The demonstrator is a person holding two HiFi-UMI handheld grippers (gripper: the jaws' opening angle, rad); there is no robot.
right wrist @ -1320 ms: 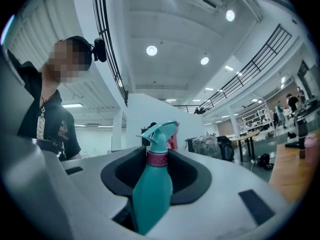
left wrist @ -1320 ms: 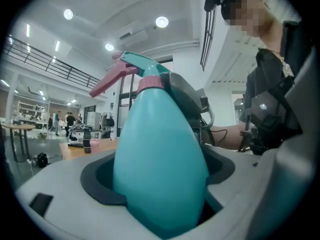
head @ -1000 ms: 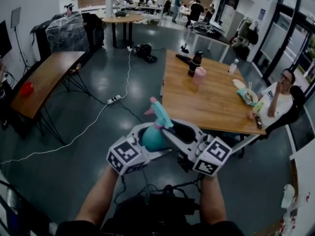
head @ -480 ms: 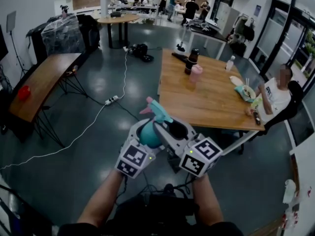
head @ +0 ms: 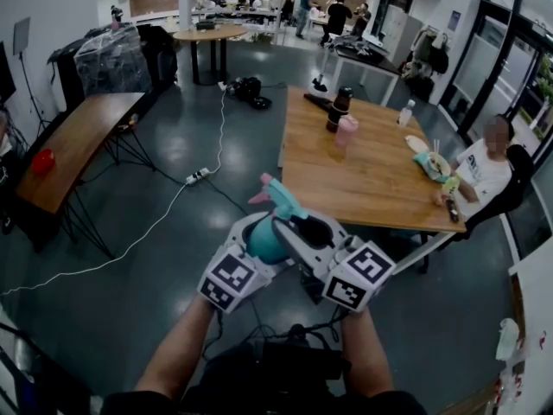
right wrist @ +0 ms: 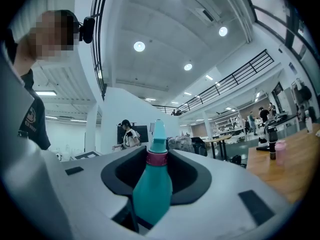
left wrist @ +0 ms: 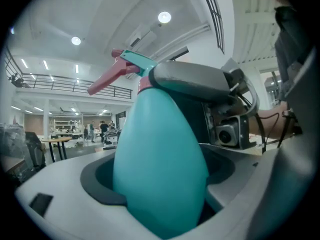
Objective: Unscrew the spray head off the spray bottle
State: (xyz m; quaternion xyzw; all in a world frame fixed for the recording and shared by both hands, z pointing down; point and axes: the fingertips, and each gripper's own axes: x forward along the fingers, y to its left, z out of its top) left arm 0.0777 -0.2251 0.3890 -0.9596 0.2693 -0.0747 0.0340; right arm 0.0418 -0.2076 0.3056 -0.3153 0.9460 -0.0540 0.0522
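Held up in the air over the dark floor, close to the body: a teal spray bottle. Squeezed tight round its fat belly by the left tongs, from the left. Tipped a bit, with the spray head at the top, far end, and the pink trigger poking out to the left. Round the thin neck, at the pink ring: the right tongs, coming in from the right. Just been closing in, but set wide, with a little gap on both sides of the ring. Spray head on the bottle, not off yet. Far off to the right, a brown worktop with a dark bottle and a pink cup.
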